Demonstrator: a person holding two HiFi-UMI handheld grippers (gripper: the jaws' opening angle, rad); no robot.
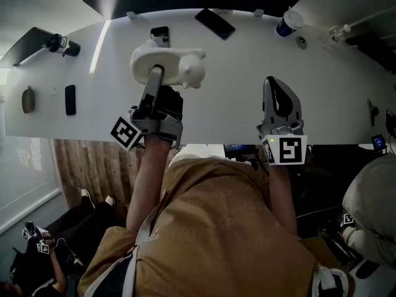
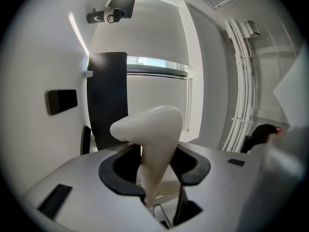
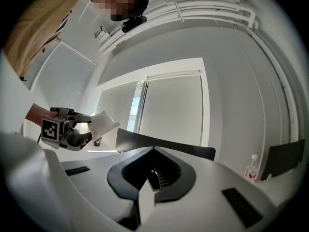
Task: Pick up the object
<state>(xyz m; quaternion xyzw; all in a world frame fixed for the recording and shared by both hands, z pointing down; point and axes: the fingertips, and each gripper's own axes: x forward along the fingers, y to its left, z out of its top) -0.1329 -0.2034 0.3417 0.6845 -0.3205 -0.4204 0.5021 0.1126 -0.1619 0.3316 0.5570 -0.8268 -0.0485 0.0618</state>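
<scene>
Object (image 1: 192, 70), cream and lumpy, sits pinched by its narrow stem between jaws of left tongs (image 1: 156, 73), held above table (image 1: 334, 91), so pickup looks done; right tongs (image 1: 281, 98) alongside, closed, empty, likely spare.

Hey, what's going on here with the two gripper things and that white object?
A person stands at a white table with a handheld gripper in each hand. The left gripper is clamped on a cream-white moulded object and holds it clear of the tabletop, as the right gripper view shows. The right gripper has its jaws together with nothing between them and hangs near the table's front edge, apart from the object.
</scene>
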